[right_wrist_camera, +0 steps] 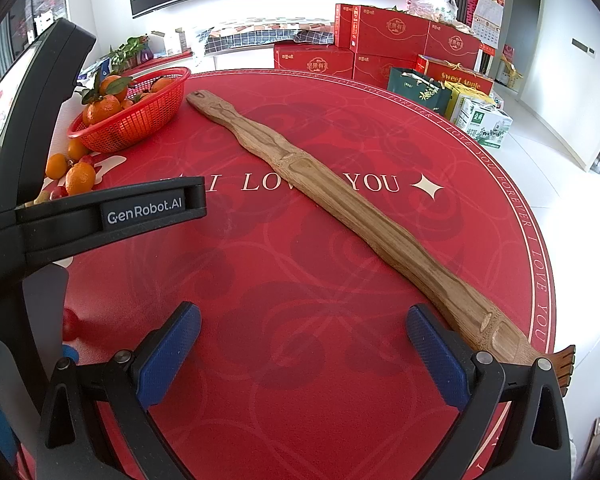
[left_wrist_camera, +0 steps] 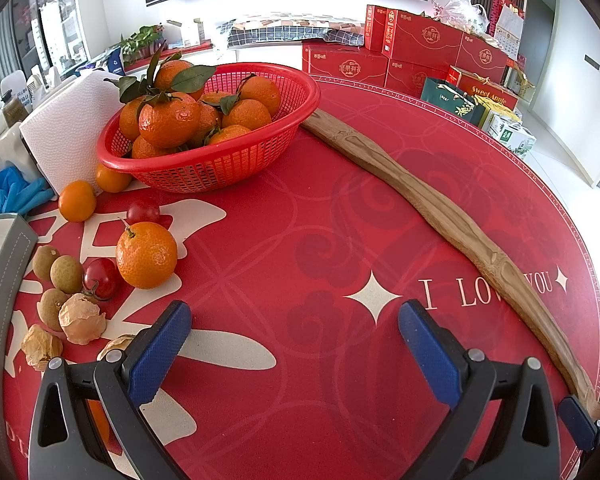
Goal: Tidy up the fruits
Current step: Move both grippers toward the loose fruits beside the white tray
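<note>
A red mesh basket [left_wrist_camera: 236, 160] holds several leafy oranges at the table's far left; it also shows in the right wrist view [right_wrist_camera: 140, 120]. Loose fruit lies in front of it: an orange [left_wrist_camera: 147, 255], smaller oranges [left_wrist_camera: 77, 201], cherry tomatoes [left_wrist_camera: 100, 278], longans [left_wrist_camera: 66, 274] and papery husked fruits [left_wrist_camera: 82, 319]. My left gripper [left_wrist_camera: 294, 318] is open and empty, hovering just right of the loose fruit. My right gripper [right_wrist_camera: 302, 322] is open and empty over bare red cloth; the left gripper's body [right_wrist_camera: 100, 216] fills its left side.
A long wooden tray [left_wrist_camera: 440, 208] lies diagonally across the red round tablecloth [right_wrist_camera: 300, 264]. A white paper roll [left_wrist_camera: 66, 128], blue gloves [left_wrist_camera: 14, 196] and a grey box [left_wrist_camera: 0, 272] stand at the left. Red gift boxes [left_wrist_camera: 412, 52] are stacked beyond the table.
</note>
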